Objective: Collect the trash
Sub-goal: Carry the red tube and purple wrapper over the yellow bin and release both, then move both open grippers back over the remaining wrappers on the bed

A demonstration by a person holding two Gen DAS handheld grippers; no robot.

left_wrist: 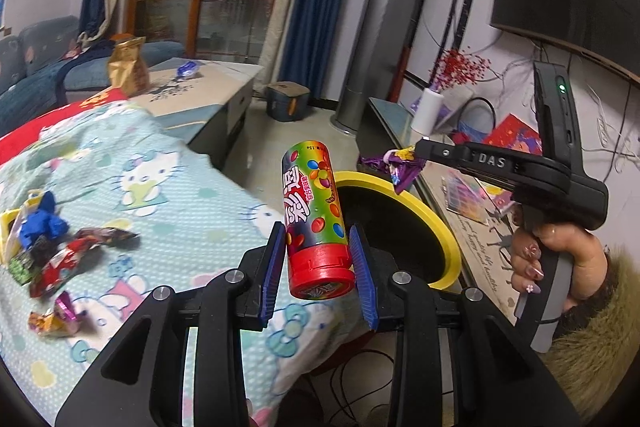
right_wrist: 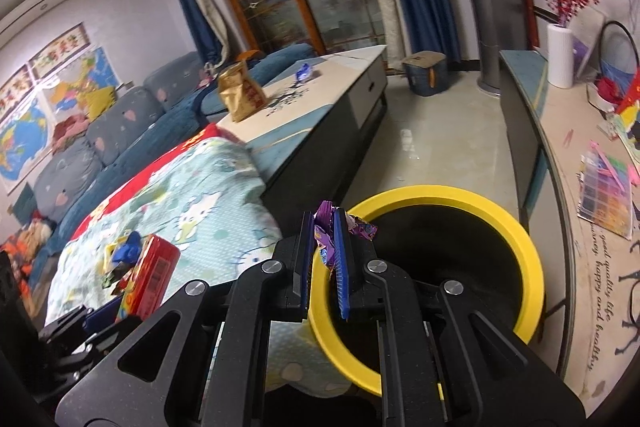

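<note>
The left gripper (left_wrist: 320, 263) clamps a candy tube (left_wrist: 314, 215) near its red cap, the blue pads pressed against both sides, and the tube stands tilted just in front of the near rim of the trash bin (left_wrist: 436, 215), a dark round bin with a yellow rim. The right gripper (right_wrist: 325, 251) has its jaws drawn narrow on a crumpled purple wrapper (right_wrist: 340, 227), which pokes out above and to the side of the pads and hangs over the left edge of the bin (right_wrist: 520, 227). From the left wrist view the same wrapper (left_wrist: 394, 165) dangles from the right gripper's tip above the far side of the yellow rim, with the person's hand (left_wrist: 560, 259) wrapped round the handle. More wrappers (left_wrist: 60, 259) lie scattered on the cartoon-cat blanket (left_wrist: 168, 187) to the left of the bin. A brown paper bag (right_wrist: 240, 93) stands on the low table (right_wrist: 340, 75) beyond the blanket.
</note>
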